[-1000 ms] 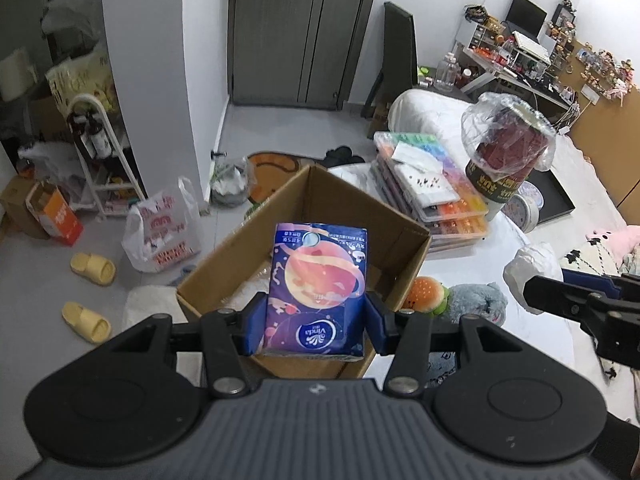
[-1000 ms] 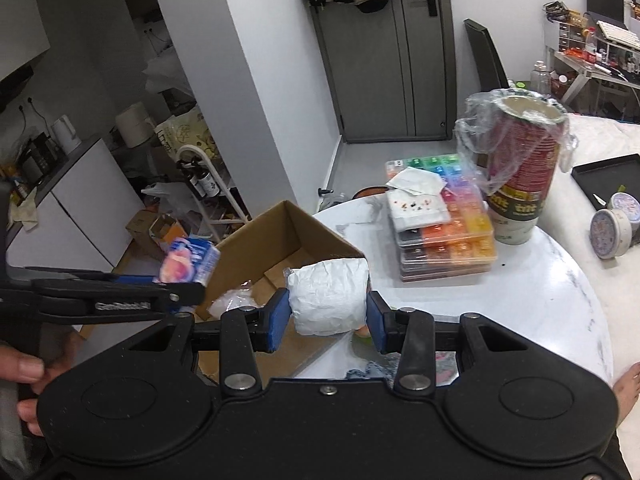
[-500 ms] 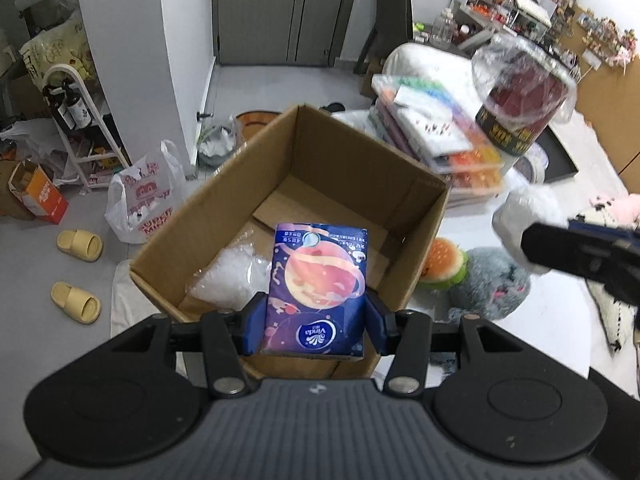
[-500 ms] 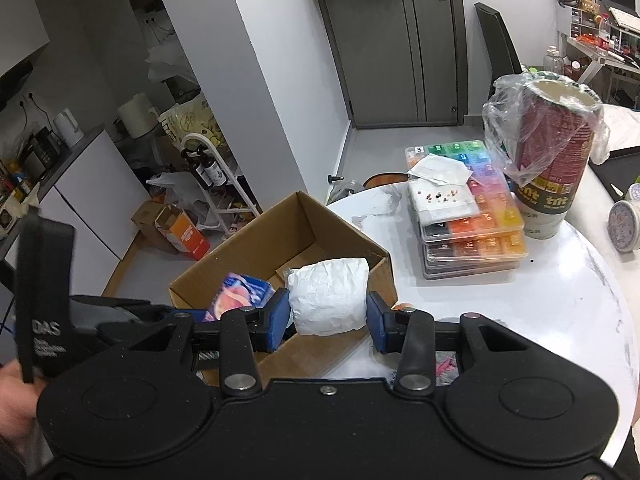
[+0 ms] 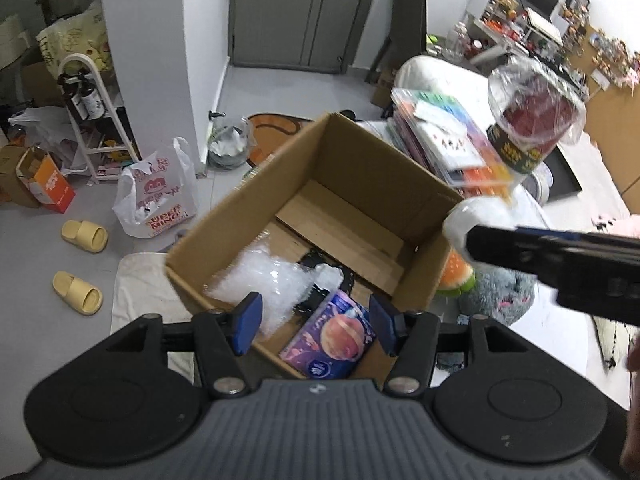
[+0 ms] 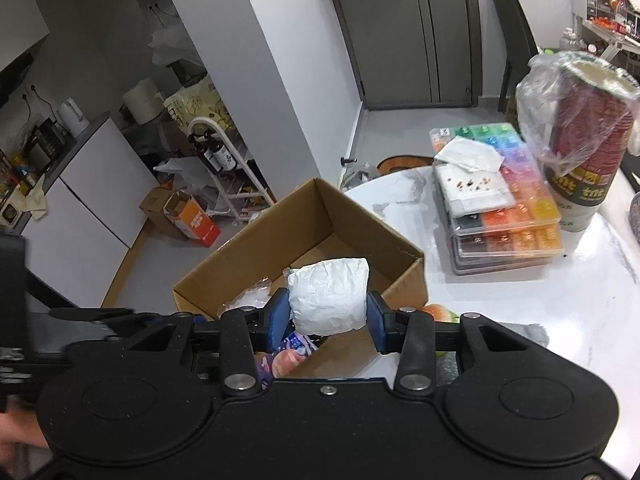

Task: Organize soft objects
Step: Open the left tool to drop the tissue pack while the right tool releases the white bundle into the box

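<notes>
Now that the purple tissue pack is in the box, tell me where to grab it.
Grip the purple tissue pack across its two long side edges, coming straight down from above: it lies tilted in the cardboard box's near corner, face up, clear wrap beside it.

White table point(image 6: 520, 308), cardboard box point(image 6: 376, 236), organizer cases point(image 6: 516, 236)

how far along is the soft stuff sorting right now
Done: the purple tissue pack lies in the cardboard box, left gripper open above it. In hand: right gripper clamps a white wrapped bundle. Left: the burger plush and grey plush outside.
</notes>
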{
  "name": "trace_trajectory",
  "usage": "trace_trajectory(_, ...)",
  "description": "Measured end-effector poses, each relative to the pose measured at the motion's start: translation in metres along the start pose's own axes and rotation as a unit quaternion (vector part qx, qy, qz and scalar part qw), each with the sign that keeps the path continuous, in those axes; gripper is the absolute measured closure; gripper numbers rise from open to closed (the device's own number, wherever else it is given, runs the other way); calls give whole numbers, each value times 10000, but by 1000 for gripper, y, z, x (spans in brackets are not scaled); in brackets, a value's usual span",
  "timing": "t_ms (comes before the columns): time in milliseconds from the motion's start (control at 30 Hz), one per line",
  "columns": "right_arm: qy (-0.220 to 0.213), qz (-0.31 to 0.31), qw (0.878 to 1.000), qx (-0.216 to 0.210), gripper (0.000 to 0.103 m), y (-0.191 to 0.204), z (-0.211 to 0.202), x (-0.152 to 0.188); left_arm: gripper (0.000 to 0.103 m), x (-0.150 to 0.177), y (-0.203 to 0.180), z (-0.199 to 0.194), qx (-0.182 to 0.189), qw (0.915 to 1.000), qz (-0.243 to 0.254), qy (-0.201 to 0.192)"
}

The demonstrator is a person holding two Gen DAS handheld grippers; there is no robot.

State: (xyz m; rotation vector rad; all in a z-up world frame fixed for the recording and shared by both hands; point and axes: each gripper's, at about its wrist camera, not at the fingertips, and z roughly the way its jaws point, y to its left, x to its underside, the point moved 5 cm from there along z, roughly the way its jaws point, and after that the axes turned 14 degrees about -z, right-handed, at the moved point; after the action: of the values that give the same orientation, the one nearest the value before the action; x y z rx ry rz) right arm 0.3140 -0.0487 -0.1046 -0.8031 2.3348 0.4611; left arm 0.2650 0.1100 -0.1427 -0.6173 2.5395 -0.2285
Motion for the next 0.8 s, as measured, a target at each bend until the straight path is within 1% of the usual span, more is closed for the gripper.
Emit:
trace_trajectory(167,159,-9,9999,-38,62,5,15,-3,45,-6,7,-12,-25,9998,-129,-177)
trace_trajectory(300,279,-7,9996,-68,62,9,24,-4,44,-8,15,-18,-14,9993,-284,-238)
trace_trajectory(367,353,6,9993,-126,59,12,30,-3,44,-8,19,-20,-19,9991,-343,-265)
trace_trajectory(400,370,18,9993,-88,56,11,32,-2,43,-9,21,-21,-34,9989,-381,-286)
trace_trajectory(433,378,12,9993,2,51,11,32,-2,42,-9,23,-22,-44,9987,-415,-298)
trace_trajectory(500,383,-2,9992,105,50,10,29,1,39,-9,25,-24,-45,9983,-480,-330)
trace_trajectory(567,379,62,9993,42,50,9,25,3,34,-8,26,-27,-39,9980,-520,-371)
trace_trajectory(733,243,155,9996,69,47,4,7,7,21,-9,27,-35,-42,9971,-556,-513)
trace_trajectory(800,191,177,9996,81,45,1,1,7,19,-8,26,-38,-19,9970,-572,-526)
